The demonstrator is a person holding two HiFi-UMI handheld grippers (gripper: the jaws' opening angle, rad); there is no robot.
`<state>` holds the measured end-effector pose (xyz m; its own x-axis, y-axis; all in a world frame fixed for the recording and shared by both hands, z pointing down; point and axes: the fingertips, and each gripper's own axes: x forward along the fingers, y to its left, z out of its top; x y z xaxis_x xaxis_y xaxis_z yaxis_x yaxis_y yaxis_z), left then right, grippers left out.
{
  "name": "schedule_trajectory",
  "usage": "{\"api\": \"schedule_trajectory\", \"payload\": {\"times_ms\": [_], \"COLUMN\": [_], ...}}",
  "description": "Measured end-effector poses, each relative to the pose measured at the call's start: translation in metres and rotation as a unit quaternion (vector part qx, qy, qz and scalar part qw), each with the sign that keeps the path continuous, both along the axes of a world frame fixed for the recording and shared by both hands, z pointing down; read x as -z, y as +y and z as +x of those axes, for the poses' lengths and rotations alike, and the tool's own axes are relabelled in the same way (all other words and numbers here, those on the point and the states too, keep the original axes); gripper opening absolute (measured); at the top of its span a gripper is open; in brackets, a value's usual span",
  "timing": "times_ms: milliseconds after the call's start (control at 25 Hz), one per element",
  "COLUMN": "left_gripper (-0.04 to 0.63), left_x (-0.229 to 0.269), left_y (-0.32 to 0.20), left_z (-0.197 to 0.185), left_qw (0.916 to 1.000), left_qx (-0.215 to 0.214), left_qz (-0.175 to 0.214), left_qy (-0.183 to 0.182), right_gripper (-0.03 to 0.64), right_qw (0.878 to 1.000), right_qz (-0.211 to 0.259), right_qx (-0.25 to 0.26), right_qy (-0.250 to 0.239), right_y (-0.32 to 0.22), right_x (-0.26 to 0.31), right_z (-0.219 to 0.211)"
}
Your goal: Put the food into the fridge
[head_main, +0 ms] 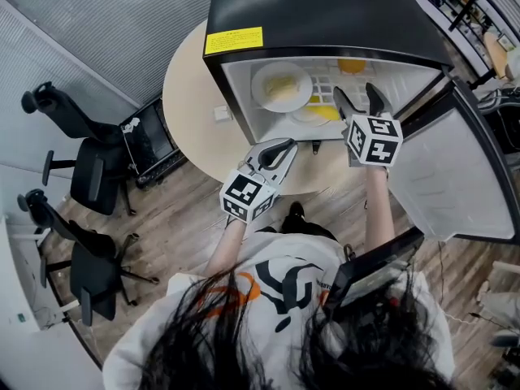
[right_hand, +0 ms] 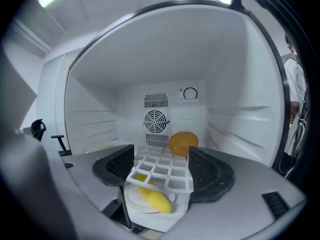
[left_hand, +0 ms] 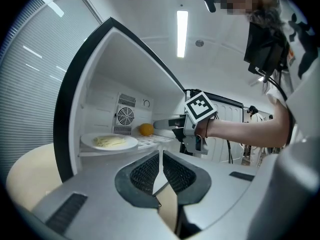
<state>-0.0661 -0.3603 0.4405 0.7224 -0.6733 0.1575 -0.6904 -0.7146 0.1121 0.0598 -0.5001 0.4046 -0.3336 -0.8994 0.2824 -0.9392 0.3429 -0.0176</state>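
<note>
The black mini fridge [head_main: 325,10] stands open on a round table [head_main: 188,96]. On its white grid shelf [head_main: 325,84] lie a plate of pale noodles [head_main: 280,86] and an orange [head_main: 352,66]. A plate with a yellow piece of food [head_main: 322,113] sits under the shelf. My right gripper [head_main: 359,97] is open at the fridge mouth. In the right gripper view the shelf's front edge [right_hand: 162,176] lies between the right gripper's [right_hand: 162,163] jaws, the orange [right_hand: 183,142] behind it and the yellow food [right_hand: 156,200] below. My left gripper [head_main: 280,149] is shut and empty, in front of the fridge.
The fridge door [head_main: 455,177] hangs open at the right. Two black office chairs [head_main: 81,169] stand on the wooden floor at the left. In the left gripper view, the noodle plate [left_hand: 110,142], orange [left_hand: 146,129] and right gripper [left_hand: 172,124] show beyond the left gripper [left_hand: 161,156].
</note>
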Motion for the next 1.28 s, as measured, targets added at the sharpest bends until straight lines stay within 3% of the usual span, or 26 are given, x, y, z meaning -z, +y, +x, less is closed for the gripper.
{"api": "schedule_trajectory", "payload": {"times_ms": [120,320,360,480,520,1280], "left_gripper": [0.015,0.015,0.015,0.015,0.015,0.015], "left_x": [0.005,0.009,0.01,0.013,0.013,-0.005], "left_y": [0.006,0.022,0.027,0.041,0.046,0.154], "left_z": [-0.004,-0.01,-0.012,-0.015,-0.016,-0.011], "left_qw": [1.0,0.9999,0.9999,0.9998,0.9998,0.9995], "left_qx": [0.004,0.01,0.011,0.013,0.013,-0.026], "left_qz": [0.005,0.008,0.01,0.014,0.014,-0.015], "left_qy": [0.003,0.006,0.007,0.008,0.008,0.014], "right_gripper": [0.349,0.332,0.307,0.132,0.123,0.054], "right_qw": [1.0,0.998,0.998,0.998,0.997,0.99], "right_qz": [0.004,-0.004,-0.004,-0.001,-0.002,-0.077], "right_qx": [0.013,0.005,0.004,-0.006,-0.007,-0.021], "right_qy": [0.0,-0.055,-0.06,-0.069,-0.073,-0.113], "right_y": [0.023,0.064,0.073,0.099,0.107,0.258], "right_x": [0.002,0.002,0.002,0.001,0.0,-0.04], "right_z": [-0.005,-0.014,-0.017,-0.025,-0.027,-0.05]}}
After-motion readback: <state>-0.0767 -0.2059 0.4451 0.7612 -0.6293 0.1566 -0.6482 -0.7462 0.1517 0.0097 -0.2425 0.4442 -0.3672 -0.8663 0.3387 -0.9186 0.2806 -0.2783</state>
